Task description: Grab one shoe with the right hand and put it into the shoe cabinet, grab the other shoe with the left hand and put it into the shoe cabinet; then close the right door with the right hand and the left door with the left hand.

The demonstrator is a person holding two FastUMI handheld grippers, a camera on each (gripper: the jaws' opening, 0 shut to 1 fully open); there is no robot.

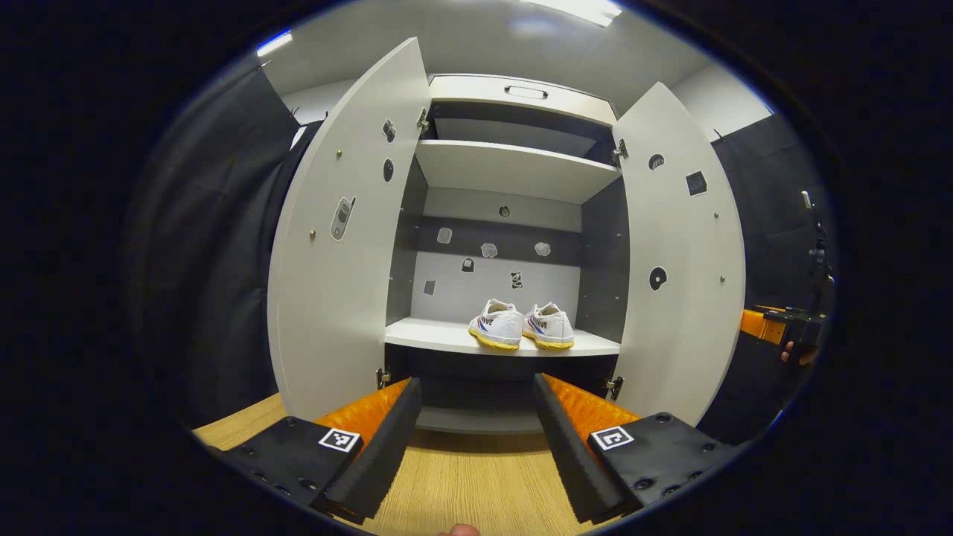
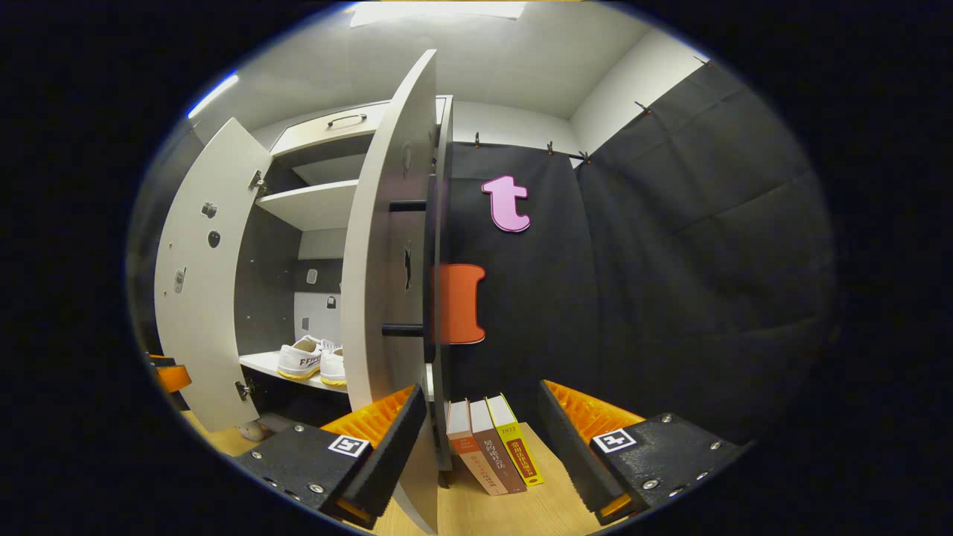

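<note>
The left tool point(image 1: 476, 439) hangs with its fingers spread wide apart, gripping nothing and touching nothing, over the wooden counter point(image 1: 469, 484) and squarely in front of the shoe cabinet point(image 1: 514, 167). Both shoes point(image 1: 521, 326) sit side by side on the cabinet's lower shelf point(image 1: 432, 336), close to its front edge and toward its right end, heels facing out. The left door point(image 1: 339, 246) and the right door point(image 1: 681, 260) both stand swung open. At the right edge of the left gripper view, the right tool's body shows well apart, with a hand behind it. In the right gripper view, the right tool point(image 2: 476, 447) is likewise wide open and empty — the outer edge of the open right door stands between its fingers, nearer the left finger point(image 2: 387, 447), though whether they touch is unclear. Three books point(image 2: 495, 454) stand leaning on the counter between the fingers, just beyond the door's edge, against the black cloth wall point(image 2: 670, 260).
</note>
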